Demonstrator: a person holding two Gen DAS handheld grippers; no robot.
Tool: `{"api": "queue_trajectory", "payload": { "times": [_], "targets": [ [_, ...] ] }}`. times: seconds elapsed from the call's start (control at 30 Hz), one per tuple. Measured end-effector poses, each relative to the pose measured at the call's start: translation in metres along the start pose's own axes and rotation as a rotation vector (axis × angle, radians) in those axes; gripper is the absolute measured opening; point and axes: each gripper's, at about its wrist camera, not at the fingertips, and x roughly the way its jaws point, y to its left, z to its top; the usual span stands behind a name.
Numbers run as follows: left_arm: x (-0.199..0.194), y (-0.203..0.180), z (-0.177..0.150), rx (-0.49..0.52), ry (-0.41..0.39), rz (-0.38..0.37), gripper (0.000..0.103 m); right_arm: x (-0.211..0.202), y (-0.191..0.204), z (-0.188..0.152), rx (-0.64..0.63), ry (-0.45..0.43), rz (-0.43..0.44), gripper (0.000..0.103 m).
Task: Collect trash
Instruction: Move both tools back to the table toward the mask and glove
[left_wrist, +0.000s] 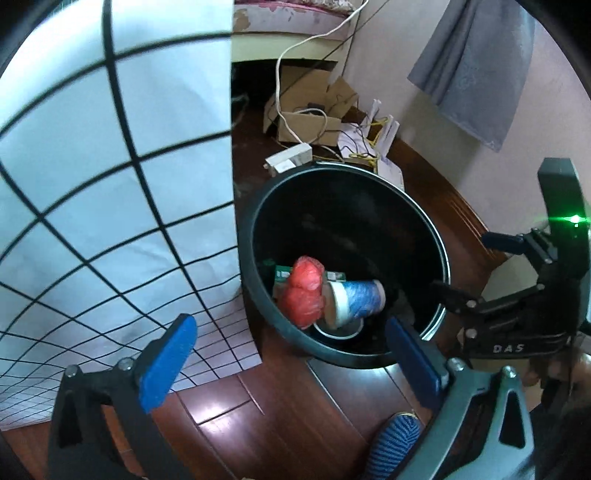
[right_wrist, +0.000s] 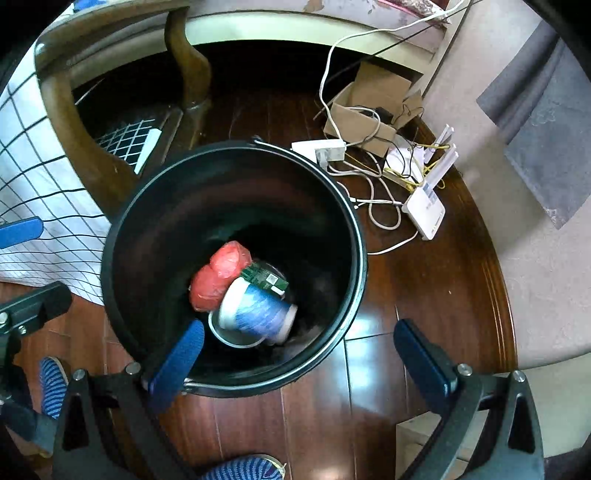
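Observation:
A black bin (left_wrist: 255, 206) stands on the dark wooden floor, seen from above in both views (right_wrist: 110, 236). Inside it lie a red plastic bag (left_wrist: 304, 291) (right_wrist: 219, 275), a blue and white paper cup (left_wrist: 356, 301) (right_wrist: 255, 312) on its side, a green packet (right_wrist: 264, 277) and a white lid (right_wrist: 229, 338). My left gripper (left_wrist: 290, 328) hangs open over the bin's near rim with nothing between its blue pads. My right gripper (right_wrist: 299, 332) is open too and holds nothing. It also shows at the right of the left wrist view (left_wrist: 469, 262).
A white checked cloth (left_wrist: 110, 184) hangs left of the bin, by a wooden table leg (right_wrist: 188, 62). Behind the bin lie a cardboard box (right_wrist: 364, 107), a power strip (right_wrist: 321, 149), a router (right_wrist: 424, 212) and loose cables. A person's striped slipper (left_wrist: 395, 439) is on the floor.

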Motion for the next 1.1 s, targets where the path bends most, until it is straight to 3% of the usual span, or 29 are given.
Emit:
{"api": "queue_trajectory", "payload": {
  "times": [0.63,1.1],
  "targets": [
    [-0.064,0.022,-0.016,-0.008,-0.092,0.070,0.102,-0.070,0.023,0.014,0.009,-0.131,0.032,0.103],
    [-0.138,0.074,-0.028,-0.138,-0.231,0.135,0.102,-0.137,0.074,0.045,-0.056,-0.274,0.109,0.103]
  ]
}}
